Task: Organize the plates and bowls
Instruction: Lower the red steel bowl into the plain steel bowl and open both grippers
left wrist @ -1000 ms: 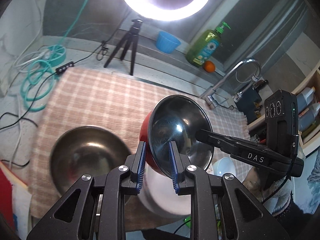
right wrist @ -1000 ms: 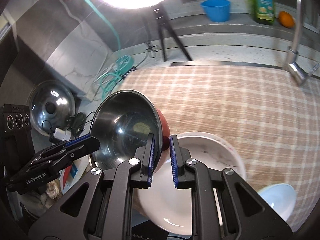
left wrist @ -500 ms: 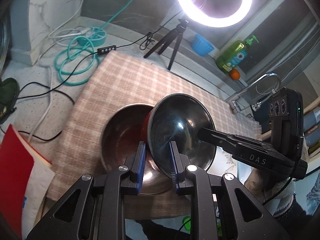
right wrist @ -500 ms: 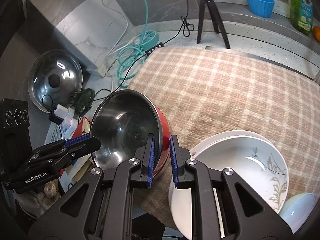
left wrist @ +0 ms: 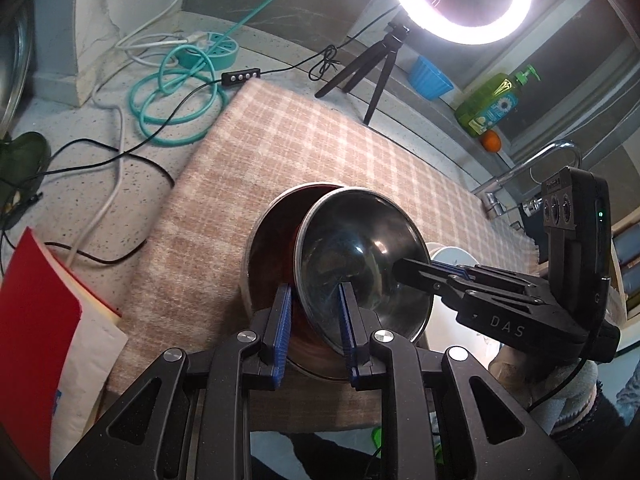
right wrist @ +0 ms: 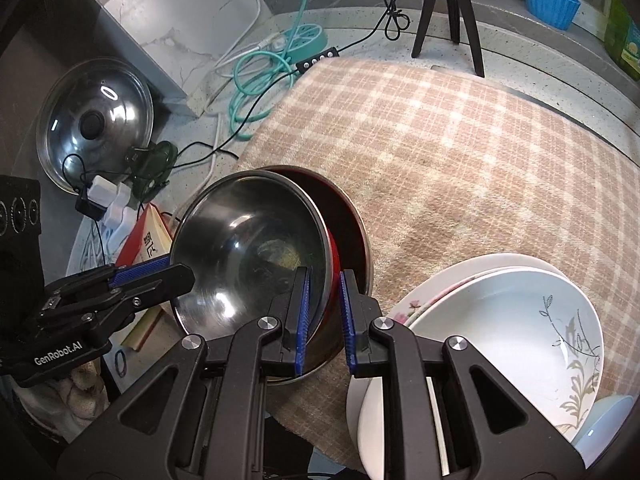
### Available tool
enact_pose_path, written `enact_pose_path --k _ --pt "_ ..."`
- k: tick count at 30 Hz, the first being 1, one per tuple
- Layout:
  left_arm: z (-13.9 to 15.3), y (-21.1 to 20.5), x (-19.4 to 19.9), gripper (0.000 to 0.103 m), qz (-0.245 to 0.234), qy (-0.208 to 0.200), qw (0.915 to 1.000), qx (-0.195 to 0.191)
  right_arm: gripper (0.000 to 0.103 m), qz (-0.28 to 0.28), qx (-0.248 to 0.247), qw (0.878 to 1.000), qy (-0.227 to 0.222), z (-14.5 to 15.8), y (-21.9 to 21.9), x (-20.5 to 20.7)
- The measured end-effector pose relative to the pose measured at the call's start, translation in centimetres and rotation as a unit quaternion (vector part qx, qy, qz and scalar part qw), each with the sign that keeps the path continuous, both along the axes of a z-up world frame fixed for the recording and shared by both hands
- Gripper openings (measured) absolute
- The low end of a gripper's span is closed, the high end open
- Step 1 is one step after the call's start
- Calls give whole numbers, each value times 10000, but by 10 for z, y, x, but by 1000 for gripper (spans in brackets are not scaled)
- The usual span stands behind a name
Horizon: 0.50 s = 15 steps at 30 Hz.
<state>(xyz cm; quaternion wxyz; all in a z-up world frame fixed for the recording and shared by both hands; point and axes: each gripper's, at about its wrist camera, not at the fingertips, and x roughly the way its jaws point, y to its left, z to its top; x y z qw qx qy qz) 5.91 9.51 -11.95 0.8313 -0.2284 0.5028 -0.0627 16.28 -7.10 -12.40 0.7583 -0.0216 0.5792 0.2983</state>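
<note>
A: Red-backed steel bowl, where is it?

B: Tilted, partly inside the larger steel bowl on the checked cloth. The left hand-held gripper and right hand-held gripper are each clamped on its rim, on opposite sides.

A: Which step?

B: Nesting, probably. Next it likely needs levelling, lowering until seated, then both grips released. White plates sit stacked beside.

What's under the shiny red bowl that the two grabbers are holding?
Under the red bowl, gripped by both grippers, sits a bigger steel bowl on the checked cloth. Its rim shows; its bottom is covered.
</note>
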Motion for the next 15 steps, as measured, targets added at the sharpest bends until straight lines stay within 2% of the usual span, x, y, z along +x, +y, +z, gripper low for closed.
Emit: enact_pose_path --k 15 --pt "-7 -1 6 20 -27 131 9997 196 15 111 -318 9994 -112 -8 12 -1"
